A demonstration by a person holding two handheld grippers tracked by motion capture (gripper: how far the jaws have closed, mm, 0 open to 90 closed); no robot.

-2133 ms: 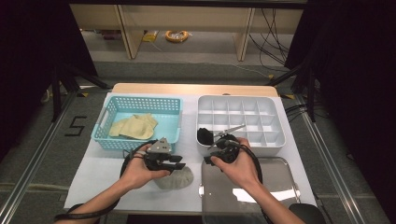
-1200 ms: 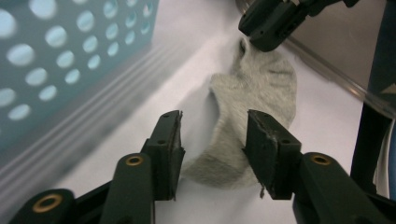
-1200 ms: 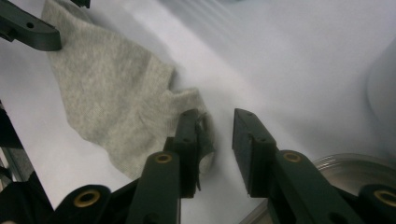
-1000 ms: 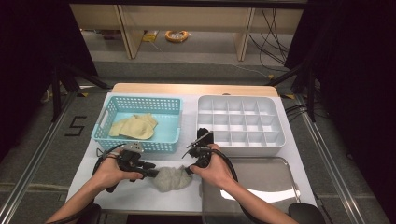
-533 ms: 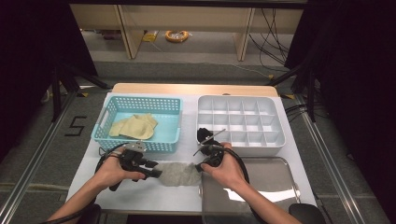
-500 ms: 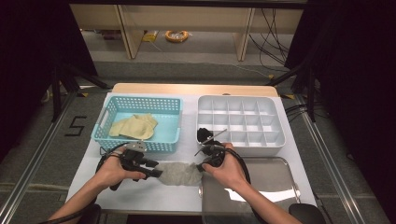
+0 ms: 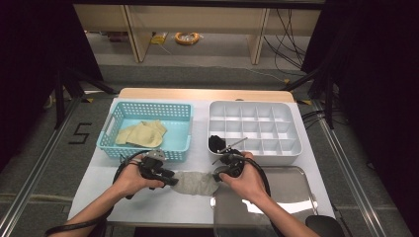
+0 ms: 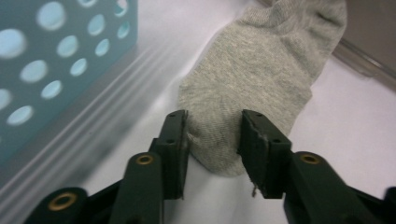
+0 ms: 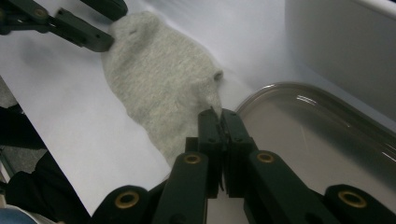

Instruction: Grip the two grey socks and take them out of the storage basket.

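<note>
Jaws: the right gripper is clamped on the sock's edge; the left gripper has just closed around its toe, seemingly pinching. Sock lies stretched flat on the table; folding and binning remain.

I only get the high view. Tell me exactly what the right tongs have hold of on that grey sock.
Observer: In the right gripper view, the right tongs are shut on just a thin corner of the grey sock, next to the metal tray's rim.
Operator: Now check the left tongs.
Observer: In the left gripper view, the left tongs have just been closing. The sock's rounded end sits between them, and the pads meet it on both sides.
</note>
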